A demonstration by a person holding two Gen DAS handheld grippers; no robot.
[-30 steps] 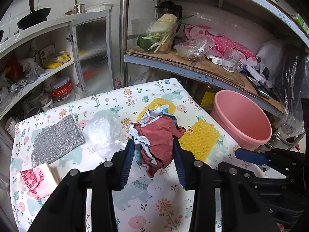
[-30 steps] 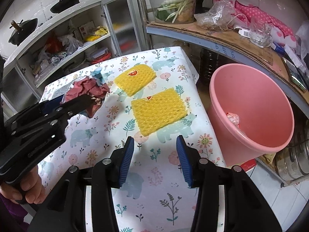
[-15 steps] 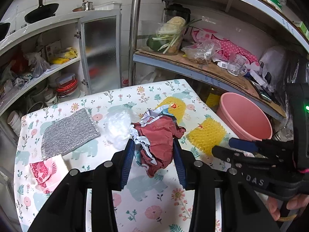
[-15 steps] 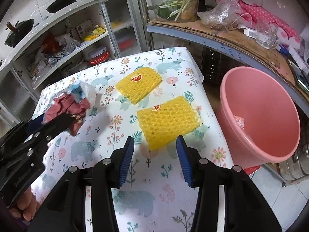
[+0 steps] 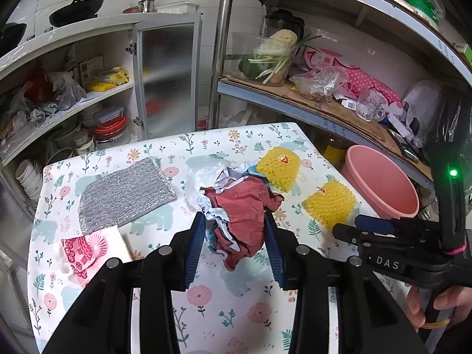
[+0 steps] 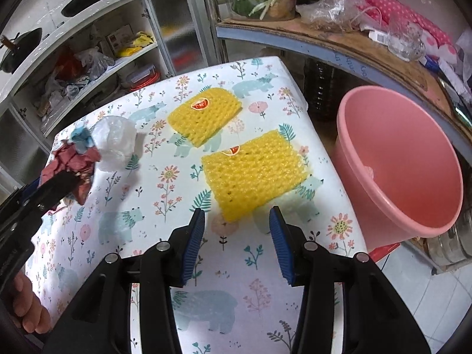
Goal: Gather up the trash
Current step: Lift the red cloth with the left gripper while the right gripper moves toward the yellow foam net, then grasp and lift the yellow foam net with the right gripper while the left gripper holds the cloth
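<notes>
Left gripper [image 5: 234,233] pinches crumpled red paper [image 5: 242,206]; right gripper [image 6: 237,240] spread, empty, above near yellow foam net [image 6: 253,177], pink bucket [image 6: 398,162] just right of table edge.

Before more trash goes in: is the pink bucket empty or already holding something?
Nearly empty. The right wrist view looks into the pink bucket, and only one small pale scrap shows against its inner wall; its bottom is out of sight.

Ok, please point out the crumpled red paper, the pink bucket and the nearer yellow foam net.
crumpled red paper [image 5: 240,206]: left wrist view, middle of the red wad.
pink bucket [image 6: 413,159]: right wrist view, inner wall.
nearer yellow foam net [image 6: 253,174]: right wrist view, centre of the mesh.
</notes>
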